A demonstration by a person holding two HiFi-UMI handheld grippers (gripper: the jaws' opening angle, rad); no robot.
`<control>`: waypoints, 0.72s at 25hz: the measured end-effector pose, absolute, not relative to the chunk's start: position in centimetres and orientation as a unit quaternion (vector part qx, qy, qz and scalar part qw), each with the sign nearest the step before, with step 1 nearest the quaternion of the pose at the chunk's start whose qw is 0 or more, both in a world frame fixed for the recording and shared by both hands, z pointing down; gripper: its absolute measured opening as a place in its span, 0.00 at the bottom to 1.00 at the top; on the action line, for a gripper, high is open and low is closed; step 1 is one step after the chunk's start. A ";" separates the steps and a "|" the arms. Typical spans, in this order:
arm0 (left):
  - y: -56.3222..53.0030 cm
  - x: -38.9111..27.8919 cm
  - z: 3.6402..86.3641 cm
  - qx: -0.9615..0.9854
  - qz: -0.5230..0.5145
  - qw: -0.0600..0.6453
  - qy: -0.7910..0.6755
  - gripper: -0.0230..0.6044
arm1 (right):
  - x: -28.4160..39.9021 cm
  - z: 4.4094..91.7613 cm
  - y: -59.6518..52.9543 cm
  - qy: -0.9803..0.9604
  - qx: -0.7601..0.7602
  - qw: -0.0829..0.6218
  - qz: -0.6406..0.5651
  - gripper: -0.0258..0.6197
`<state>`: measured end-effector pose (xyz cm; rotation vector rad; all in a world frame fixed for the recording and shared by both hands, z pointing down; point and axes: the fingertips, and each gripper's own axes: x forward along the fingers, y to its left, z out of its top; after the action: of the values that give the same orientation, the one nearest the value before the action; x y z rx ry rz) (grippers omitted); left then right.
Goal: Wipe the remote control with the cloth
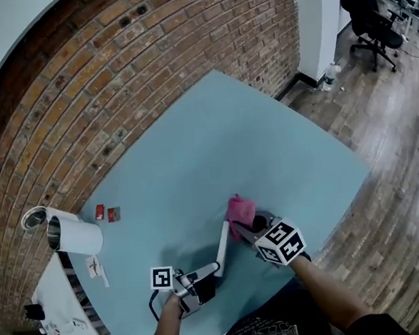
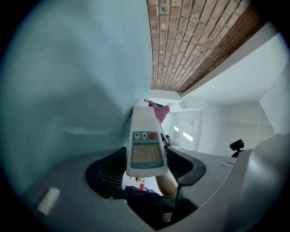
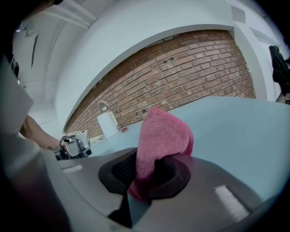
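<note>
The white remote control [image 1: 223,247] has a small screen and an orange button [image 2: 152,135]. My left gripper [image 1: 208,272] is shut on its near end and holds it above the light blue table [image 1: 229,140], rolled onto its side. In the left gripper view the remote control [image 2: 145,145] runs away from the jaws of that gripper [image 2: 145,171] toward the pink cloth [image 2: 158,111]. My right gripper [image 1: 244,229] is shut on the pink cloth [image 1: 240,211], which sits at the remote's far tip. The cloth [image 3: 161,140] stands folded up out of the right gripper [image 3: 147,174].
A white cylinder [image 1: 75,235] and a metal tin [image 1: 34,218] lie at the table's left edge, with two small red items [image 1: 107,214] beside them. A brick wall [image 1: 117,69] borders the far side. An office chair [image 1: 371,16] and a bottle [image 1: 330,76] stand on the wooden floor.
</note>
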<state>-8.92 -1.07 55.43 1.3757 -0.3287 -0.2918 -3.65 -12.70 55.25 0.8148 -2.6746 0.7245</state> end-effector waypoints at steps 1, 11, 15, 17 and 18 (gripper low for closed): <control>-1.2 -9.0 55.5 0.626 -0.144 0.751 -0.150 0.48 | -4.0 55.3 -12.6 -0.921 0.277 0.133 0.240 0.14; -0.9 -7.7 55.6 0.620 -0.152 0.758 -0.134 0.48 | -6.0 55.3 -10.4 -0.930 0.254 0.152 0.218 0.14; -1.0 -7.5 55.4 0.620 -0.154 0.757 -0.138 0.48 | -6.2 55.1 -9.5 -0.932 0.247 0.155 0.215 0.14; -1.0 -7.4 55.4 0.619 -0.155 0.757 -0.140 0.48 | -6.3 55.0 -8.9 -0.933 0.243 0.156 0.214 0.14; -1.1 -7.5 55.5 0.620 -0.155 0.756 -0.141 0.48 | -6.4 55.0 -8.6 -0.934 0.242 0.156 0.213 0.14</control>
<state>-7.46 -1.06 55.49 1.3508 -0.3074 -0.3383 -6.41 -8.60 55.00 0.6927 -2.6733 0.6103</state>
